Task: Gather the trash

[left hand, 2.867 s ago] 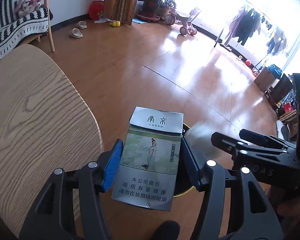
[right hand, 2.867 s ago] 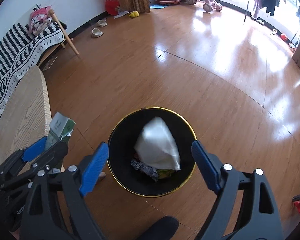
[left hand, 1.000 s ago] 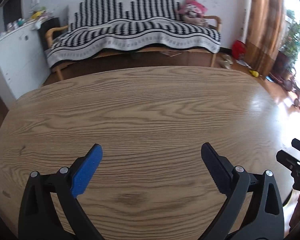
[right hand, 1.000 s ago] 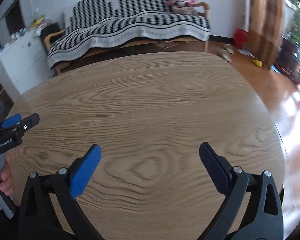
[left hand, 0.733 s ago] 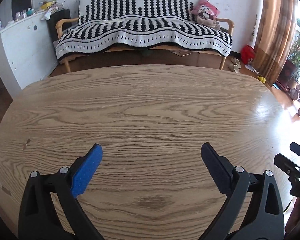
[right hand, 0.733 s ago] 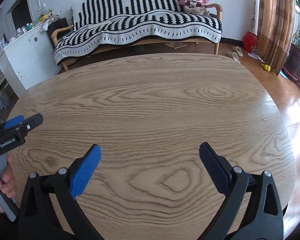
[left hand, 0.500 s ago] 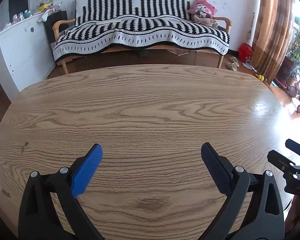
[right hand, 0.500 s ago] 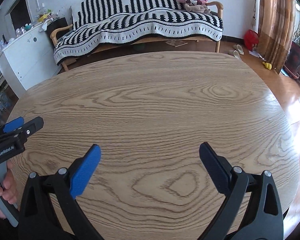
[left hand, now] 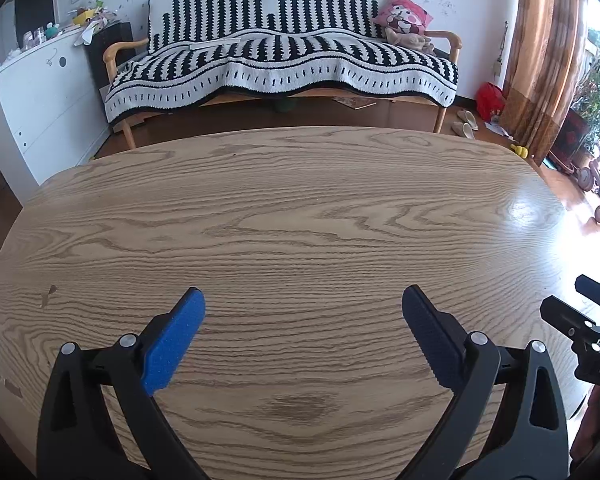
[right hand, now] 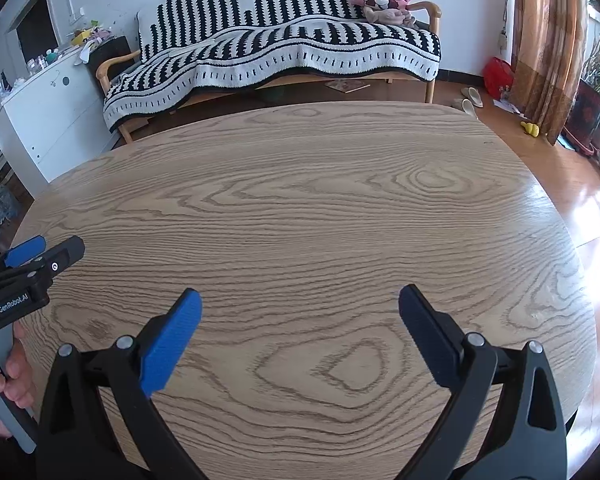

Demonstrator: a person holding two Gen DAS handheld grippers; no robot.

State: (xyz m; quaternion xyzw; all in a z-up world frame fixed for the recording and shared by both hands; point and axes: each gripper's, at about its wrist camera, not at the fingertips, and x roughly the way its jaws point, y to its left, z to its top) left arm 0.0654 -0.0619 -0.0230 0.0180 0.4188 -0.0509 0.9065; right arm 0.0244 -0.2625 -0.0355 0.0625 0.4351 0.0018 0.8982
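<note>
Both views look across a bare oval wooden table (left hand: 300,216) (right hand: 292,208); no trash shows on it, and the bin is out of sight. My left gripper (left hand: 302,308) hovers open over the near part of the top, nothing between its blue pads. My right gripper (right hand: 298,306) is open too and holds nothing. In the right wrist view the left gripper (right hand: 40,254) pokes in from the left edge, held by a hand (right hand: 8,376). The right gripper's tips (left hand: 580,312) show at the right edge of the left wrist view.
Behind the table stands a wooden sofa (left hand: 284,60) under a black-and-white striped throw, with a pink soft toy (left hand: 404,16) on it. A white cabinet (left hand: 32,100) is at the left. Curtains (left hand: 540,52), slippers (left hand: 466,128) and potted plants sit at the right over wood floor.
2.9 s ago my left gripper held a cigarette pack by the black bin; since then both grippers face the bare table, open. Over the last second the views only shifted slightly.
</note>
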